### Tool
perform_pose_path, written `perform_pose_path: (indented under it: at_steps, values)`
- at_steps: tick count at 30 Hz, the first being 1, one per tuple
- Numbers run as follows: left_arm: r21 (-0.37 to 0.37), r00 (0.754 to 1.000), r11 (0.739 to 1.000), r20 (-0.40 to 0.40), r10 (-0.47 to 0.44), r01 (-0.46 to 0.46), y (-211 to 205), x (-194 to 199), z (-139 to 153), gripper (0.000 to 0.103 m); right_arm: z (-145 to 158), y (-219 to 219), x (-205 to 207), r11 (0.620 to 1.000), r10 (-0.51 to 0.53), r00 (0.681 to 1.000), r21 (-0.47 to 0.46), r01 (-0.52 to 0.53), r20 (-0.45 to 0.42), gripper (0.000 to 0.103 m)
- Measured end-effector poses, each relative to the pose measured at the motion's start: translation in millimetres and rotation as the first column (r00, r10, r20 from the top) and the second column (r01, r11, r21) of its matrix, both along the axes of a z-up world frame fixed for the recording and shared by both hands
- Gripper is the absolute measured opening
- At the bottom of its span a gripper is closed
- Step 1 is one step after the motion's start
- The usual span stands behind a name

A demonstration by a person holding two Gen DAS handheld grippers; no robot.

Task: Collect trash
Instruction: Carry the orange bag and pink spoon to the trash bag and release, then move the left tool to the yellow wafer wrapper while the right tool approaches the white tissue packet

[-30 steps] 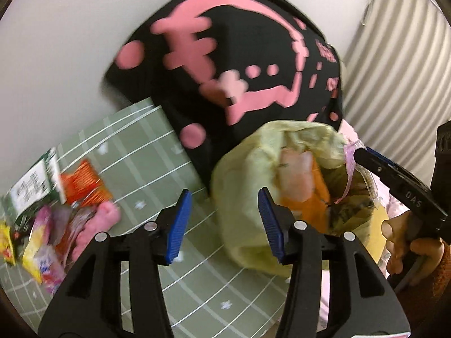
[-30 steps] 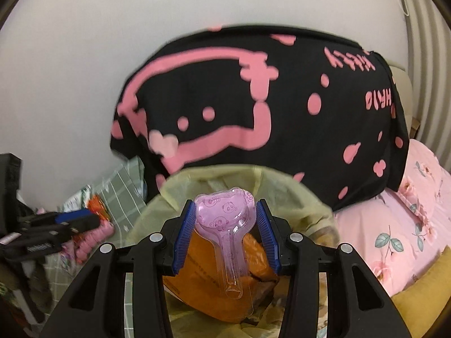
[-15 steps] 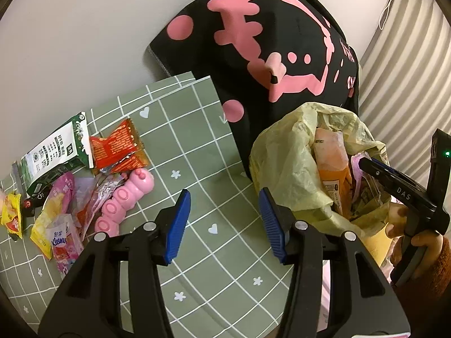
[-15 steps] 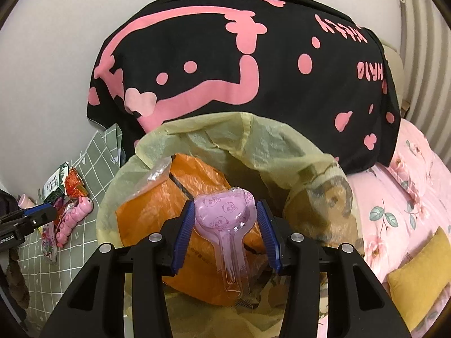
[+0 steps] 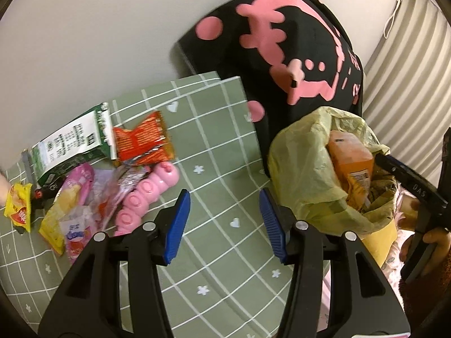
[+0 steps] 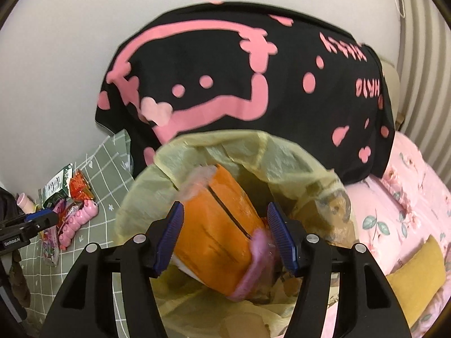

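Note:
A yellow trash bag [image 6: 282, 163] stands open with an orange packet [image 6: 214, 225] inside. My right gripper [image 6: 225, 236] is open above the bag mouth. A pink plastic blister tray [image 6: 256, 264] lies blurred in the bag beside the orange packet, free of the fingers. In the left wrist view the bag [image 5: 304, 174] is at the right. My left gripper [image 5: 224, 222] is open and empty over the green grid mat [image 5: 214, 146]. A pile of wrappers [image 5: 70, 197], an orange-red packet [image 5: 143, 140], a green-white packet [image 5: 73, 140] and a pink bumpy toy [image 5: 146, 197] lie at its left.
A black cushion with pink print [image 6: 239, 84] leans on the white wall behind the bag. A pink floral bedsheet [image 6: 408, 197] and a yellow pillow [image 6: 417, 276] are at the right. Striped curtains [image 5: 408, 70] hang at the far right.
My right gripper opened and let go of the pink blister tray, which dropped into the bag. My left gripper swung left toward the wrapper pile.

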State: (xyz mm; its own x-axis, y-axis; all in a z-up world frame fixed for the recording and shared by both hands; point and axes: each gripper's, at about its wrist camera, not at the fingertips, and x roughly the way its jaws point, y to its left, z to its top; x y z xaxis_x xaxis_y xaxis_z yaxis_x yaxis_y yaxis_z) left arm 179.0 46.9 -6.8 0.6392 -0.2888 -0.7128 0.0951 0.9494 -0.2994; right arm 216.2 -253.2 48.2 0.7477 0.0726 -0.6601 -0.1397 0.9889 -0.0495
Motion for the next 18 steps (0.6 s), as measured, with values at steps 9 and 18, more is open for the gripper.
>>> perform_pose_path:
  at_steps: [9, 18]
  values:
    - [-0.021, 0.983, 0.983, 0.002, 0.184, -0.184, 84.1, -17.7, -6.0, 0.048, 11.0, 67.4, 8.5, 0.992, 0.121, 0.992, 0.03, -0.121, 0.026, 0.058]
    - [0.013, 0.919, 0.919, -0.004, 0.395, -0.395, 172.5, -41.2, -21.1, 0.048, -26.4, 154.7, 22.9, 0.962, 0.274, 0.961, 0.025, -0.273, -0.046, 0.058]
